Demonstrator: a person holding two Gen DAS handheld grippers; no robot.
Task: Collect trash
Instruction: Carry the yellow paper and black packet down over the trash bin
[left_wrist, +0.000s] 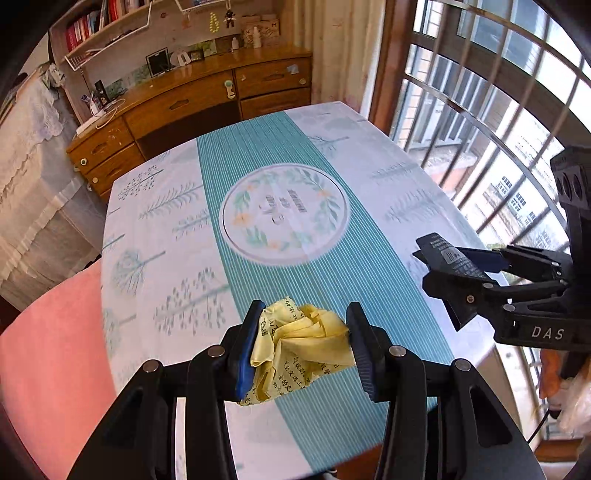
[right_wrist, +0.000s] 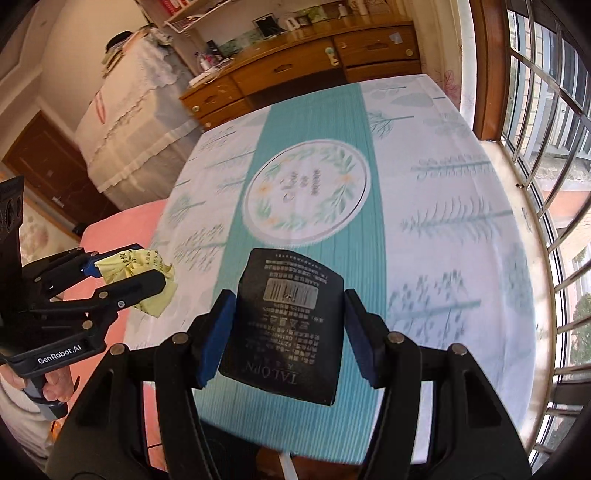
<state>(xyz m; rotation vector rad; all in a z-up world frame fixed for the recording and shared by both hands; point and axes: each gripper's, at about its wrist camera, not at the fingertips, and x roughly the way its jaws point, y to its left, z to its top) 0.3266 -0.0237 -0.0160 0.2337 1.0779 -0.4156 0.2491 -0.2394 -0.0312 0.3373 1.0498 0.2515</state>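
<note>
My left gripper (left_wrist: 303, 343) is shut on a crumpled yellow wrapper (left_wrist: 299, 350) with printed characters and holds it above the near part of the table. It also shows in the right wrist view (right_wrist: 144, 280), at the left, in the left gripper (right_wrist: 129, 271). My right gripper (right_wrist: 288, 325) is shut on a flat black packet (right_wrist: 286, 325) with a barcode, held above the teal stripe. In the left wrist view the right gripper (left_wrist: 439, 269) shows at the right with the black packet (left_wrist: 448, 256) in it.
The table (left_wrist: 166, 221) has a white and teal cloth with a round wreath print (left_wrist: 284, 214). A pink chair seat (left_wrist: 55, 350) is at its left edge. A wooden dresser (left_wrist: 184, 107) stands behind. A barred window (left_wrist: 498, 110) runs along the right.
</note>
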